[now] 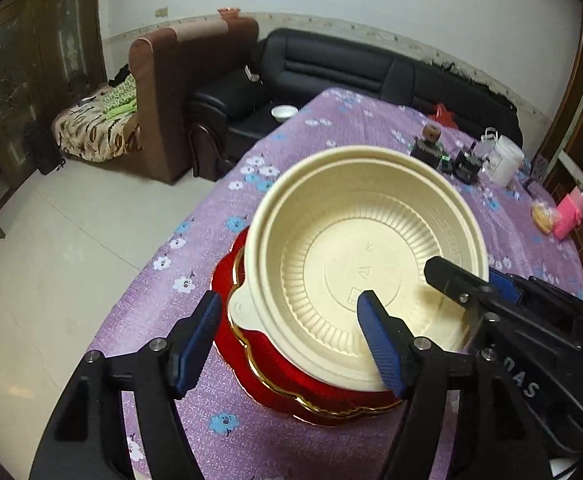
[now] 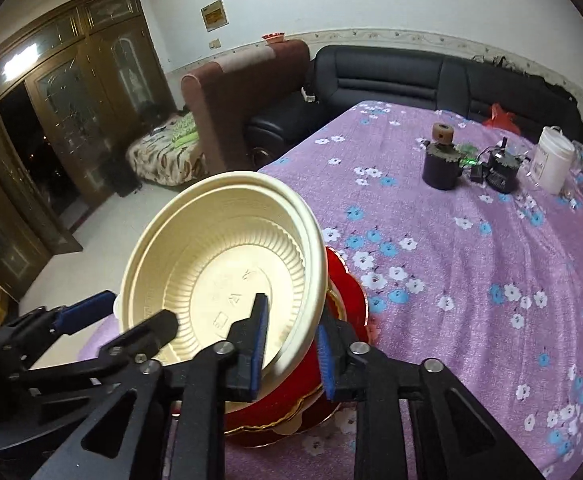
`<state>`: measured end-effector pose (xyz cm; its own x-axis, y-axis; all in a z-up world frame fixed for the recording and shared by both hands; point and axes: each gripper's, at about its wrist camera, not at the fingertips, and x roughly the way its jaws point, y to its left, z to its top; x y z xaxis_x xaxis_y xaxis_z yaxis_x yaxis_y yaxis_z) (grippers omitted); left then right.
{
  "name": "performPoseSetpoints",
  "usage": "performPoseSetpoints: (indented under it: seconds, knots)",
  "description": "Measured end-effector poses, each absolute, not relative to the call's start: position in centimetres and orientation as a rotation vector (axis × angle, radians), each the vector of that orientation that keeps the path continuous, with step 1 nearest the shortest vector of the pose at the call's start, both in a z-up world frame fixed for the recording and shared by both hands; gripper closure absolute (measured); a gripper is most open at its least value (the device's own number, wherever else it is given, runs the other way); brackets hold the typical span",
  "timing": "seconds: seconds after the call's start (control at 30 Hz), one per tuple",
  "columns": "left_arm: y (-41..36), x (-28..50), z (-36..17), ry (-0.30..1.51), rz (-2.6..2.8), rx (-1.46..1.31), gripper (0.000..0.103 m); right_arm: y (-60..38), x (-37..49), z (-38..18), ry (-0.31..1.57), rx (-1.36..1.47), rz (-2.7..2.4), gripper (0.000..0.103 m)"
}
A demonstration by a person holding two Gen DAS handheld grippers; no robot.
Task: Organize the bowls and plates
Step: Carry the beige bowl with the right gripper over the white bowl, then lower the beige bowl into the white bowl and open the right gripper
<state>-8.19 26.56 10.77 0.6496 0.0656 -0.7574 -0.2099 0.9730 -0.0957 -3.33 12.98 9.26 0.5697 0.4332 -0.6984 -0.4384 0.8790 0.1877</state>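
Grippers (image 1: 291,332) (image 2: 291,344) straddle bowl (image 1: 365,252) rim.

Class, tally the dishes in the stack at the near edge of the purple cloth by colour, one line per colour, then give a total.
Cream bowls: 2, nested, going by the doubled rim.
Red plates with gold trim: at least 2, by the gold edges.
Total: at least 4.

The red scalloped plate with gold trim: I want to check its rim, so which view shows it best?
The left wrist view: the red scalloped plate shows its near rim. The right wrist view shows slivers behind tongs.
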Motion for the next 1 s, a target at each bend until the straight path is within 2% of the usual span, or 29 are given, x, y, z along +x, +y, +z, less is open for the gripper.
performPoseSetpoints:
  seconds: [0.03,0.1,0.13,0.3,0.43,0.67,0.77,1.0]
  knots:
    - [26.8,-8.6,10.9,0.838,0.158,-0.194,0.034,13.0,-3.3,9.4,0.809,-0.007,0.506,0.058]
    - [27.2,-9.4,11.3,0.814,0.158,-0.224,0.030,12.4,-3.3,9.5,0.796,0.009,0.501,0.047]
    - [27.3,-9.8,11.5,0.803,0.164,-0.235,0.027,12.0,-3.4,9.7,0.786,0.027,0.500,0.047]
    - [28.3,-12.5,12.5,0.726,0.201,-0.275,0.024,10.9,-4.1,11.4,0.701,0.109,0.485,0.046]
    - [28.9,-14.0,13.2,0.694,0.201,-0.315,0.022,12.2,-3.1,13.5,0.627,0.011,0.431,0.047]
    - [28.7,-14.8,13.4,0.683,0.206,-0.286,0.022,14.3,1.6,12.3,0.714,-0.086,0.325,0.050]
    - [28.6,-14.8,13.2,0.687,0.204,-0.281,0.022,13.8,2.1,11.5,0.751,-0.031,0.351,0.050]
    - [28.0,-15.1,12.8,0.663,0.249,-0.257,0.022,10.3,-1.9,13.7,0.656,0.134,0.383,0.050]
